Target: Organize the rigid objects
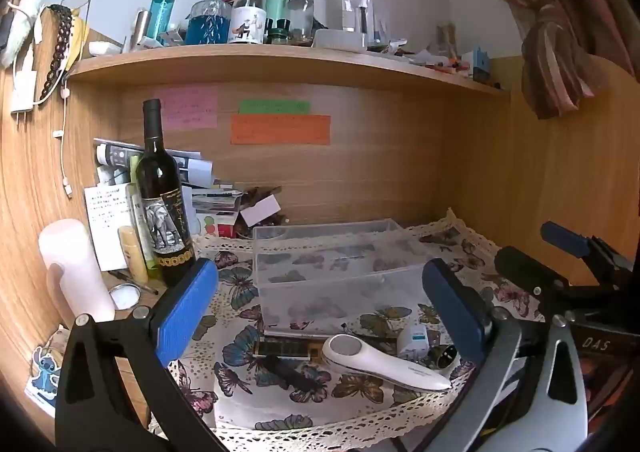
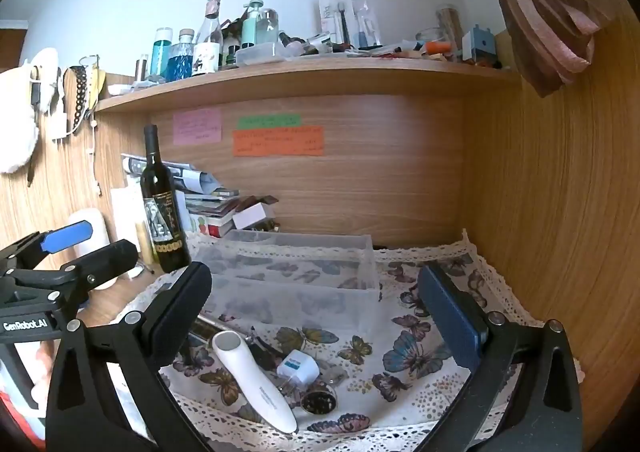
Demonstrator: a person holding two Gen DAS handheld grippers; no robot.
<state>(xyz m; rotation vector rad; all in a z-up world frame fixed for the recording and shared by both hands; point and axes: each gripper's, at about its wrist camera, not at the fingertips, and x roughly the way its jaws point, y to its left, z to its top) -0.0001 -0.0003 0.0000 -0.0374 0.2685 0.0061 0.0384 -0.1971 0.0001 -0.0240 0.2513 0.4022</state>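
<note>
A clear plastic bin [image 1: 336, 272] [image 2: 296, 276] stands empty on the butterfly cloth [image 1: 248, 384] [image 2: 408, 356]. In front of it lie a white handheld device [image 1: 384, 366] [image 2: 252, 376], a small white charger plug [image 1: 414, 342] [image 2: 298, 370], a dark flat bar [image 1: 286, 348], a black cord [image 1: 292, 374] and a round dark tin [image 2: 319, 400]. My left gripper [image 1: 320, 312] is open and empty above the small items. My right gripper [image 2: 320, 316] is open and empty, just right of the left one, which shows at the left of the right wrist view [image 2: 68, 252].
A dark wine bottle [image 1: 162, 203] [image 2: 162, 207] stands left of the bin, with a white bottle [image 1: 76, 272], tubes and stacked papers [image 1: 208, 195] behind. A shelf [image 1: 280, 59] full of bottles runs overhead. Wooden walls close the back and right side [image 2: 560, 211].
</note>
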